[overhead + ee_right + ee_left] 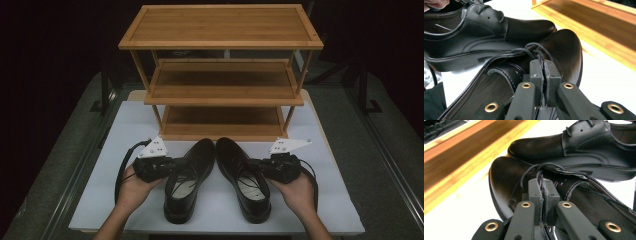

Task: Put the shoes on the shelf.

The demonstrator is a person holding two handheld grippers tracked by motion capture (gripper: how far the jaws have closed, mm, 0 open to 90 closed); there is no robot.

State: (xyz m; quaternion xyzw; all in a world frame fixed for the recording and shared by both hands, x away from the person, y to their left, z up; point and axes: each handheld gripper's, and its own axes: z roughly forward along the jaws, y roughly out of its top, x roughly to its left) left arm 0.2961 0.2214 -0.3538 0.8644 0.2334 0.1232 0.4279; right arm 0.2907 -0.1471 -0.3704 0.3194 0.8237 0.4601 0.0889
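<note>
left shoe [189, 179]: black leather lace-up dress shoe, glossy, upright on its sole on the white desk [115, 150]; toe pointed toward the wooden shoe rack, heel toward the person.
right shoe [243, 176]: matching black dress shoe, upright, just beside the left one; toes close together, heels spread apart.
insides: pale insoles showed through both openings.
laces: thin and black, lying loose over each tongue.
upper edges: each shoe's outer side edge was pinched near the laces.

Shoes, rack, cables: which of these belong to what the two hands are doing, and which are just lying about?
In use:
- left shoe, its side wall pinched by the left gripper
- right shoe, pinched by the right gripper
- probably the wooden rack, right behind the shoes

Just there:
- white board under the shoes
- grey table
</note>
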